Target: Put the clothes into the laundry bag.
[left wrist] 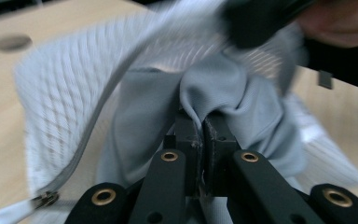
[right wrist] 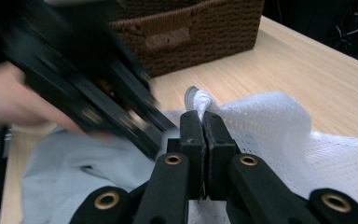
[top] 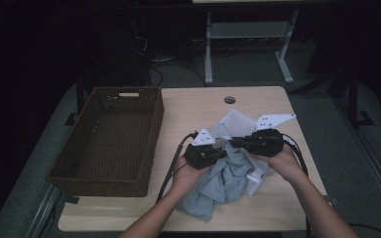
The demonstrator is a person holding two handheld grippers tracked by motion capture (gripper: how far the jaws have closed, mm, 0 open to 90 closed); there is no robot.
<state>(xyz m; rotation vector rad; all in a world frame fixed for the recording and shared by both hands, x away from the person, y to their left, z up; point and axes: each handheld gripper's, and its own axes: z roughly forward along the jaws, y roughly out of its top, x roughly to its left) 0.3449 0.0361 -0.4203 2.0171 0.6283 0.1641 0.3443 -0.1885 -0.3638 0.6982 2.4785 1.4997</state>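
Wicker basket (top: 110,140): dark brown woven, rectangular, with a cut-out handle in its far wall; it stands on the left part of the wooden table (top: 273,203), apart from the cloth.
Left gripper (top: 217,152): held in the person's left hand, clenched on a fold of the grey garment (top: 223,181); in the left gripper view the fold is pinched between the closed jaws and bulges above them.
Grey garment: soft, pale blue-grey fabric, crumpled in loose folds, lying on the table in front of the person, right of the basket, partly under both grippers.
Mesh laundry bag (top: 235,122): white netting with a zip (left wrist: 102,100) along its edge; it lies around the far side of the garment, its mouth toward the grippers.
Right gripper (top: 232,142): held in the right hand, jaws closed on a pinch of the white mesh edge, which pokes up between them in the right gripper view.
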